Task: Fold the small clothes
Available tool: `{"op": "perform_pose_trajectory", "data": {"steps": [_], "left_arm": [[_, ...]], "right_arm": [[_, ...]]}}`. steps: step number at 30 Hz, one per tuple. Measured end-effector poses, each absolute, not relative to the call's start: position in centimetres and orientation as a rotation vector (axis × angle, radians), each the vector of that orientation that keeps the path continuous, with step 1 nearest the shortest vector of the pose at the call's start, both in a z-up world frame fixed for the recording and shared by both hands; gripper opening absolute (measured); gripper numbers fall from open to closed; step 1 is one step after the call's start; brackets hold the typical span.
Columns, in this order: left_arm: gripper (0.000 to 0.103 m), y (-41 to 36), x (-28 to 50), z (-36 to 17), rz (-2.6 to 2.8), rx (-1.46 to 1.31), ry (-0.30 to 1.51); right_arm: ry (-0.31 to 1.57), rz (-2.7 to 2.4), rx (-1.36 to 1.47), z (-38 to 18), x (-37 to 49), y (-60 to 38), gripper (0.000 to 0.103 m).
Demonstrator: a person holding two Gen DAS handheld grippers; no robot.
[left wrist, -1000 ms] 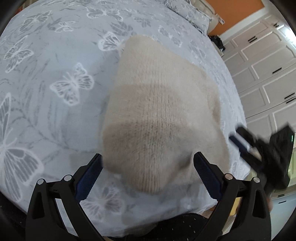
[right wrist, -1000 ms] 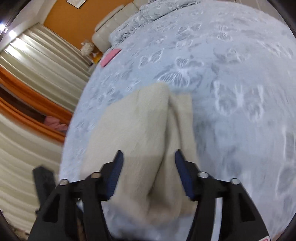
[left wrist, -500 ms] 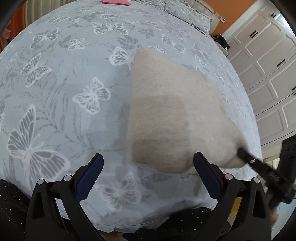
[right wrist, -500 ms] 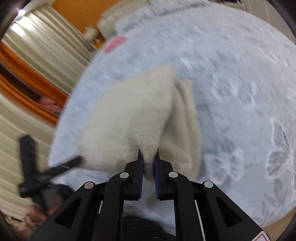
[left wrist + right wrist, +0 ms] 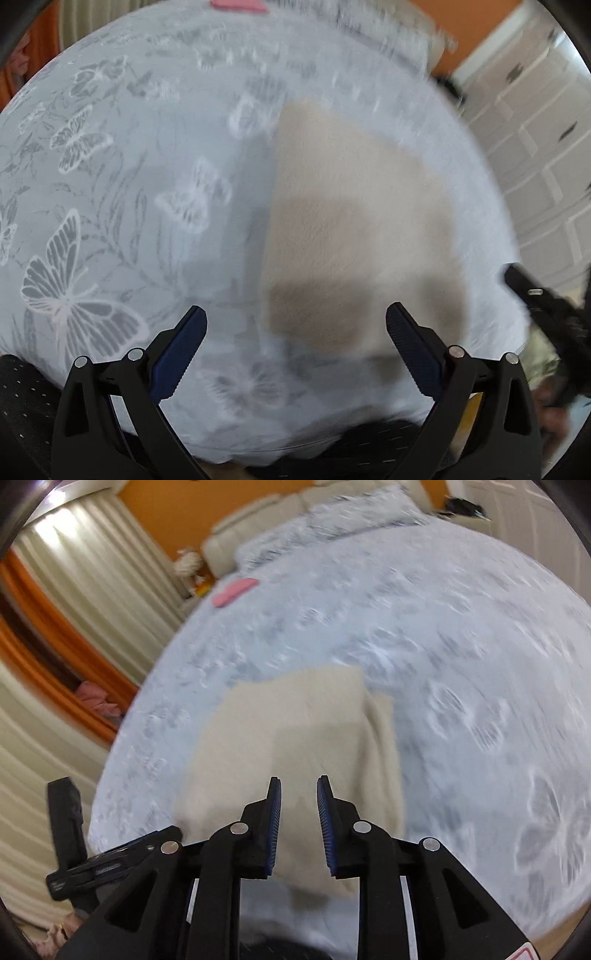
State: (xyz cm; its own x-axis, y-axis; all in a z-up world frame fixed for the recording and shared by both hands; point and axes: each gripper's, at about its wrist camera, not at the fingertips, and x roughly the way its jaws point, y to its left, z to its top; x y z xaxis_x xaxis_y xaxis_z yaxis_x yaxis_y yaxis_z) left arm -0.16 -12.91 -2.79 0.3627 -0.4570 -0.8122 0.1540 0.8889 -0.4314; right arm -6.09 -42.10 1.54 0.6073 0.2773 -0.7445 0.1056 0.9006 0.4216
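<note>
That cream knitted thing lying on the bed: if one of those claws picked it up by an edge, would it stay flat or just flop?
The cream knit garment would probably flop: it lies limp on the butterfly bedspread, one layer folded over another. Its fuzzy surface suggests the pads would hold it rather than slip. It looks light for its size, so a push would likely bunch it up.

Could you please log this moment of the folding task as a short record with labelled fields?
surface: bed with a butterfly-print cover
garment: cream knit piece, lying folded on the cover
left gripper: jaws wide apart, above the near edge of the garment, nothing between them
right gripper: jaws have just been opening, a narrow gap, no cloth pinched
other item: pink cloth at the far side of the bed
image quality: motion blur in both views
</note>
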Motion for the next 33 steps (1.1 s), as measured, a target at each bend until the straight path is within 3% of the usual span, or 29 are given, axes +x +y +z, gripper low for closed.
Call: {"op": "perform_pose_trajectory", "data": {"steps": [5,6,7,10,12,13,14,18,21,23,24,28,33], "left_arm": [[0.097,-14.9,1.2,0.3,-0.521,-0.326,1.018],[0.097,-16.0,2.0,-0.7,-0.535,-0.3,1.045],[0.097,-17.3,2.9,-2.5,-0.532,-0.258,1.099],[0.098,-19.3,4.5,-7.1,-0.446,-0.155,1.228],[0.098,-19.2,4.8,-8.6,-0.455,-0.206,1.279],[0.098,-18.8,4.8,-9.0,-0.456,-0.248,1.294],[0.098,-18.4,4.7,-9.3,-0.462,-0.292,1.296],[0.098,-18.3,4.5,-9.6,-0.456,-0.302,1.299],[0.098,-18.4,4.2,-8.4,-0.444,-0.254,1.279],[0.098,-18.5,3.8,-7.5,-0.437,-0.215,1.26],[0.098,-18.6,3.7,-7.3,-0.435,-0.203,1.256],[0.098,-18.4,3.5,-6.6,-0.424,-0.173,1.259],[0.098,-17.9,3.3,-6.0,-0.417,-0.17,1.258]], "right_arm": [[1.024,0.151,0.371,-2.7,-0.4,-39.8,0.019],[1.075,0.113,0.335,-4.9,0.9,-40.0,0.013],[1.12,0.073,0.326,-7.3,2.3,-40.7,0.0],[1.102,0.099,0.56,-9.0,3.4,-43.9,0.0],[1.064,0.052,0.508,-6.5,3.0,-43.6,0.001],[1.051,0.048,0.461,-5.7,2.7,-43.1,0.009],[1.043,0.056,0.426,-5.2,2.6,-42.4,0.01],[1.105,0.047,0.398,-8.2,3.6,-42.2,0.003],[1.067,0.021,0.437,-5.7,2.6,-42.6,0.02],[1.017,-0.02,0.439,-4.0,0.4,-43.0,0.064],[0.994,-0.046,0.437,-3.4,-0.6,-43.2,0.071],[1.005,-0.124,0.419,-3.3,-3.1,-44.3,0.084],[1.086,-0.126,0.541,-6.0,-4.8,-45.7,0.085]]}}
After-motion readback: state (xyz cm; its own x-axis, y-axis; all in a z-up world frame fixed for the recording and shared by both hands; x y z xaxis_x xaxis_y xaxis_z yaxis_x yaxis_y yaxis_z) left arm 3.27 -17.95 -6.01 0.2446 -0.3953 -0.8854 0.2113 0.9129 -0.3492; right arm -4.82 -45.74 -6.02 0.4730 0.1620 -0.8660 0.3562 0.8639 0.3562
